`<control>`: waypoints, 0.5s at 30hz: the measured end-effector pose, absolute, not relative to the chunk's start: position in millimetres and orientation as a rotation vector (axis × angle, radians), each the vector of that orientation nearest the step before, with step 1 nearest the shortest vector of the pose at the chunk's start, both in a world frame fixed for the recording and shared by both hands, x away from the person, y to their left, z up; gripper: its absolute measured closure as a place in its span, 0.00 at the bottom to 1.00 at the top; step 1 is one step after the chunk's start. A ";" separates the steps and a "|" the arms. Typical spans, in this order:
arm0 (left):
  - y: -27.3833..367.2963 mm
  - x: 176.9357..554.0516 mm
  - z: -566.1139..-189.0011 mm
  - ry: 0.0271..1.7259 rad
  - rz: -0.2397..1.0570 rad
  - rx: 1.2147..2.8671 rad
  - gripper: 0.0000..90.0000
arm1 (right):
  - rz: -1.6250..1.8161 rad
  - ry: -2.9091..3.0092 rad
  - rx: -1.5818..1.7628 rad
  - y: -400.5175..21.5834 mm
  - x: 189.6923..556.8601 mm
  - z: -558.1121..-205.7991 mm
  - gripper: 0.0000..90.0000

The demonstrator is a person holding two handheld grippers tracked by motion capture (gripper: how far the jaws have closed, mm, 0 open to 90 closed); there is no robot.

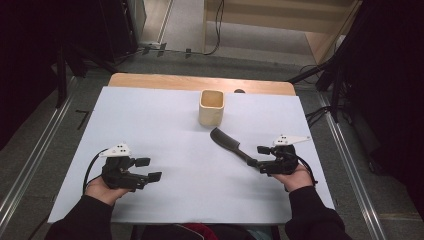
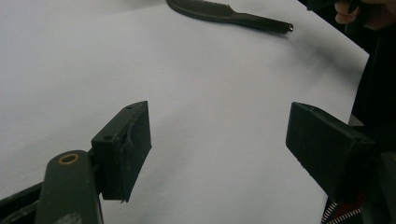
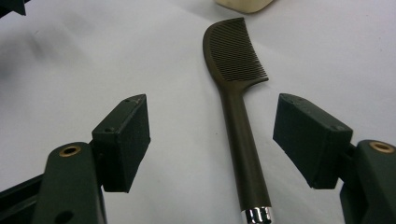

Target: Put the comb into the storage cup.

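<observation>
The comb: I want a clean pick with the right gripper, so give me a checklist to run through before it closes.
1. Right gripper open wide enough: ok, its fingers stand well apart.
2. Comb handle between the fingers: ok, it runs up the gap, somewhat nearer the right-hand one.
3. Fingers touching the handle: not ok, both are apart from it.
4. Comb lying flat and free on the white table cover: ok, with the teeth end toward the cup.
5. Cup clear of the grasp: ok, it stands beyond the comb's teeth end.
6. Left gripper out of the way: ok, open and far from the comb.
</observation>
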State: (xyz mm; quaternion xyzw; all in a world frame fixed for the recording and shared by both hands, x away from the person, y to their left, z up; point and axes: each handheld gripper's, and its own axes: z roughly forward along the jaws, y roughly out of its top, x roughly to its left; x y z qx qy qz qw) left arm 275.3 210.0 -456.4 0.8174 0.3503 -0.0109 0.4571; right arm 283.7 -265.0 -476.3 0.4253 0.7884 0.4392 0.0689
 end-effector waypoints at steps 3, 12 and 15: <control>209.8 275.2 -456.4 0.863 -0.027 2.015 0.25 | 1.327 2.365 1.278 -266.2 285.7 -476.2 0.28; 210.2 275.6 -456.4 0.865 -0.029 2.014 0.25 | 1.335 2.355 1.240 -267.0 296.5 -478.3 0.28; 210.2 275.7 -456.3 0.864 -0.028 2.014 0.25 | 1.331 2.355 1.251 -266.0 299.8 -479.3 0.28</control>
